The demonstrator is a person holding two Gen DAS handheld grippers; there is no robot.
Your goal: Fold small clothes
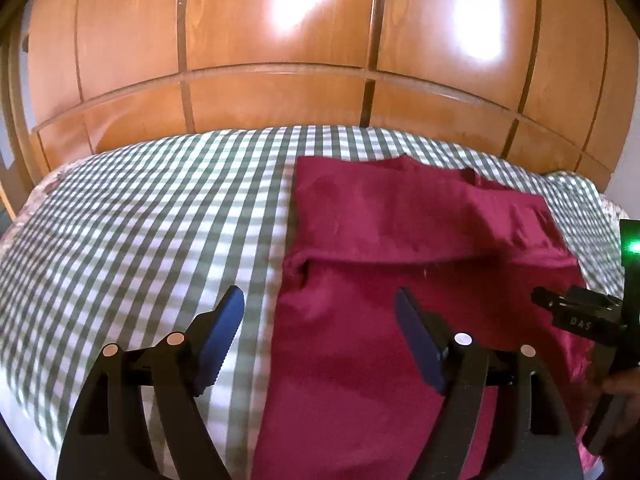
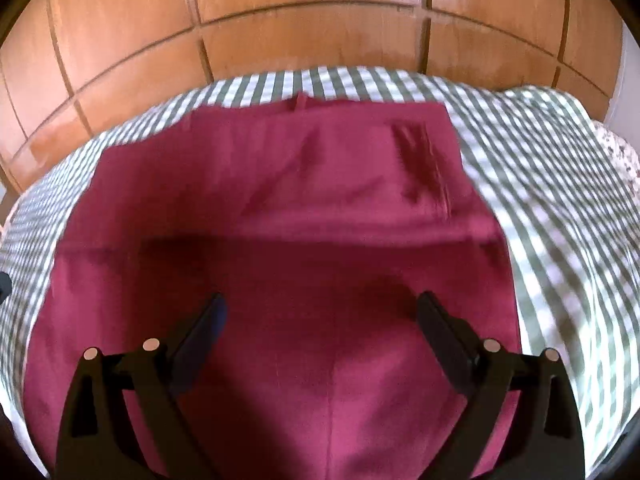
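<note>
Left wrist view: left tongs [image 1: 320, 304] released, both blue-padded fingers spread wide with nothing between them. They hang over the left edge of the dark red garment [image 1: 400, 240]; the left finger is above the checked bedcover [image 1: 140, 220], the right finger above the cloth. The garment lies flat on the bed, right of centre, with its upper part folded down so that a fold edge runs across it. Wooden wardrobe doors [image 1: 280, 40] stand behind the bed. At the right border, part of the other black tool [image 1: 580, 316] shows, with a green light above it and a bit of a hand [image 1: 624, 388] below.

Right wrist view: right tongs [image 2: 322, 300] released, fingers wide apart, nothing gripped. They hang over the middle of the garment [image 2: 280, 200], whether touching it I cannot tell. The cloth fills most of the frame, fold edge across it, a vertical seam below. Checked cover [image 2: 560, 200] shows on both sides; picture is motion-blurred.
</note>
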